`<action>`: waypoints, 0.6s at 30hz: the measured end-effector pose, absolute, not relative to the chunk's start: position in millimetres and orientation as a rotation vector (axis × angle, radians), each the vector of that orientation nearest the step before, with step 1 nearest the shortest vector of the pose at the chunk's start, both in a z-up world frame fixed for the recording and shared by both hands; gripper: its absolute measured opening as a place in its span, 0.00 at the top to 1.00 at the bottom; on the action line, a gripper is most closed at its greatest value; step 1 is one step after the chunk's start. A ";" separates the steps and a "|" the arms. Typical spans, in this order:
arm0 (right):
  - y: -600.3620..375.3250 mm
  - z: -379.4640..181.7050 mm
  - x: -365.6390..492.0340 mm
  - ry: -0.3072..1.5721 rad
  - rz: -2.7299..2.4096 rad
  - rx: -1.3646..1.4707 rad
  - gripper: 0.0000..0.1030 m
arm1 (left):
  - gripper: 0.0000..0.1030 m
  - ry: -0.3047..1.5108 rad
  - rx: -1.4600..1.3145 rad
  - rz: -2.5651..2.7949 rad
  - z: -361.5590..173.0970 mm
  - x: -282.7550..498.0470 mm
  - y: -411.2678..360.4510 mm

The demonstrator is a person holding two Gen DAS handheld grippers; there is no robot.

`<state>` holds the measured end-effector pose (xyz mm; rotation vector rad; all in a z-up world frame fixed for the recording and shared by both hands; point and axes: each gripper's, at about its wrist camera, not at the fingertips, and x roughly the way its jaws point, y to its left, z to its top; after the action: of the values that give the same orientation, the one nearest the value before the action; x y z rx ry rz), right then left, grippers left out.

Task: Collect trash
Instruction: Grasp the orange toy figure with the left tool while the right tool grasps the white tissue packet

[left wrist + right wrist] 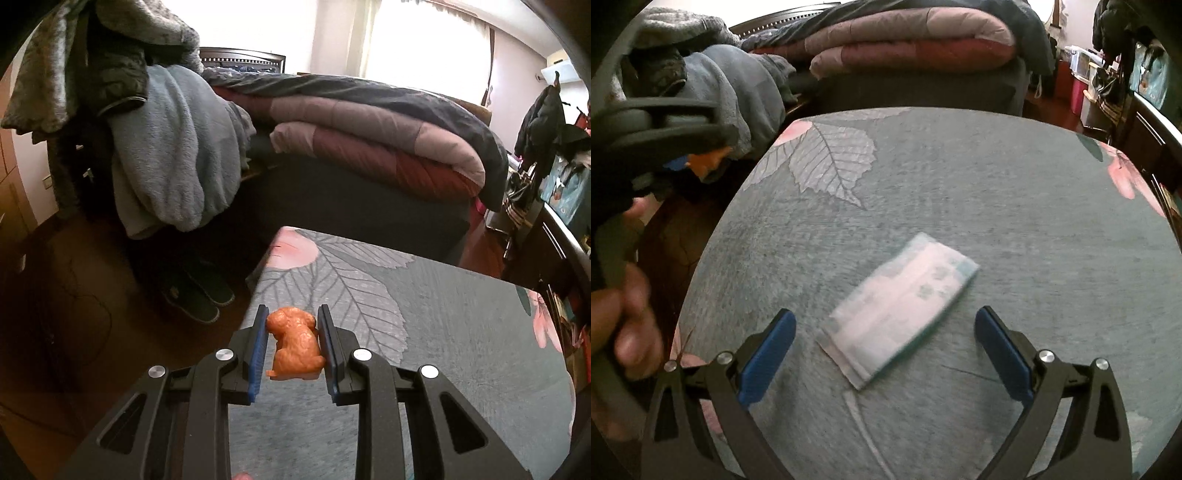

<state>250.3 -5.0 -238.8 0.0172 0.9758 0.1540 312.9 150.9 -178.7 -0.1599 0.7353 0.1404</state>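
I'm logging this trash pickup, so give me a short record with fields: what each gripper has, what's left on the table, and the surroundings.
left gripper: shut on the orange dog-shaped toy, held over the table's left edge
right gripper: open, nothing held, fingers either side of the packet
on table: white-and-teal flat packet, lying on the leaf-print tablecloth
surroundings: bed with folded quilts, dark slippers on the floor

Orange figurine; grey-green leaf-print cloth (pink blooms); seemingly white-teal packet.
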 end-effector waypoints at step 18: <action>-26.4 -225.7 232.6 0.930 0.181 -0.047 0.57 | 0.74 0.692 -0.130 0.109 -153.5 279.8 144.0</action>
<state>232.6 -26.4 -225.7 -0.0466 0.9299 0.1814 279.8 144.0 -153.5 -0.1296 0.6919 0.1087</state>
